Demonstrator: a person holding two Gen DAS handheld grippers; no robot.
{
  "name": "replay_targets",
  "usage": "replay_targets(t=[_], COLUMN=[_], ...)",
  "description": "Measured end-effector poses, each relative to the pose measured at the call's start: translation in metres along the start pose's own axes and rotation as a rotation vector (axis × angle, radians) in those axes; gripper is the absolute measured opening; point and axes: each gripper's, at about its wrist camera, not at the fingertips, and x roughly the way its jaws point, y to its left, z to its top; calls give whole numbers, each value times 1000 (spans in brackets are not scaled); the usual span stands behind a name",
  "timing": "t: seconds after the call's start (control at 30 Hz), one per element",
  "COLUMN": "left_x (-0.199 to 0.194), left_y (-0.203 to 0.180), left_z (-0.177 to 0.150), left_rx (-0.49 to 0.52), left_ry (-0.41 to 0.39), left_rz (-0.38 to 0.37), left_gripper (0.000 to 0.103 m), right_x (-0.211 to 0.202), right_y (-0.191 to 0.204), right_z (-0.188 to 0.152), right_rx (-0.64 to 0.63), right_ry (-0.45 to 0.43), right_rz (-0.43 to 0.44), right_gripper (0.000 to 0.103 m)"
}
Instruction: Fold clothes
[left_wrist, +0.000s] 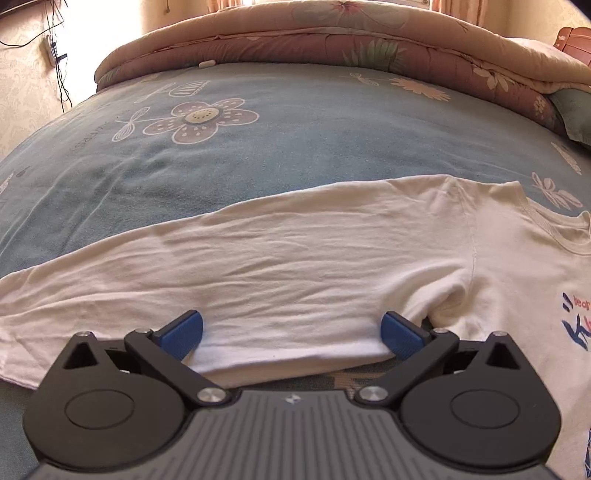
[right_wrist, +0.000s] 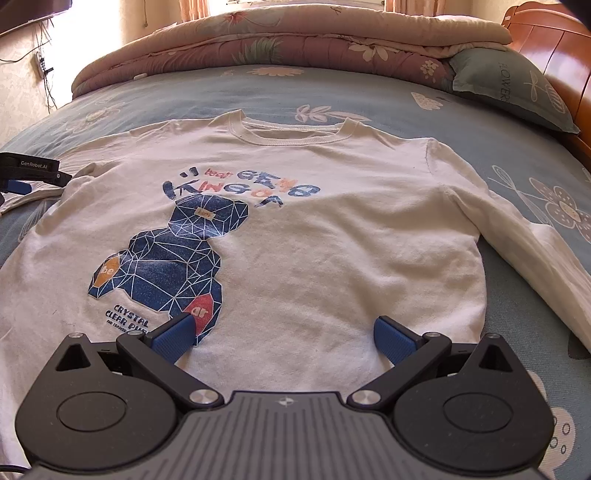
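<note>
I had the white long-sleeved shirt (right_wrist: 332, 221) lying face up and flat on the blue flowered bedsheet (right_wrist: 369, 96), its collar at twelve o'clock toward the rolled quilt (right_wrist: 295, 40) and its hem nearest me at six. The printed blue bear (right_wrist: 173, 258) sat left of centre on the chest, with lettering above it.

My right gripper (right_wrist: 284, 338) hung over the lower part of the shirt's body, its blue pads (right_wrist: 393, 341) spread wide apart with nothing between them but the cloth below; whether the pads touched the fabric I could not tell. The right-hand sleeve (right_wrist: 535, 251) ran out toward four o'clock across the sheet. A pillow (right_wrist: 517, 88) lay at two o'clock against the wooden headboard (right_wrist: 561, 48).

My left gripper (left_wrist: 291, 334) was over the other sleeve (left_wrist: 258, 266), which stretched from nine o'clock to the armpit at three. Its jaws were released too, spread to either side of the sleeve's near edge, gripping nothing. In the right wrist view that gripper showed at nine o'clock at the frame edge.
</note>
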Motion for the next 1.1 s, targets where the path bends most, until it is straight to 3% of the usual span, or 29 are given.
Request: replay_targets(t=[0.1,0.2,0.27,0.43,0.57,0.7,0.87,0.93,1.1], left_x=[-15,-42,-64,-118,-138,-124,-81,-71,-48], left_y=[2,1,-6,-51,-92,-136,-175,-179,-167], left_z=[6,18,27,46,44,24,-18,-34,-61], left_rx=[-14,-57,-78,-13,14,89,253,314,339], left_ry=[52,17,2,-29,8,44,48,2,-22], left_rz=[-25,-64,-126,-265,-416,-485,-433,-402,-442], left_gripper=[102,102,102,102,102,102,102,102,102], right_x=[0,0,0,1,0,0,0,1,0], right_y=[0,1,1,0,-1,0,-1,-1,-2], right_z=[1,-1,-1,-1,-1,-3,-3,-2,-7], right_rx=[-1,-1,1,1,3,3,7,10,4], right_ry=[5,-1,-4,-5,-5,-17,-19,-17,-48], right_rz=[0,-3,-4,2,5,5,5,4,13], right_gripper=[103,103,103,103,103,103,103,103,103])
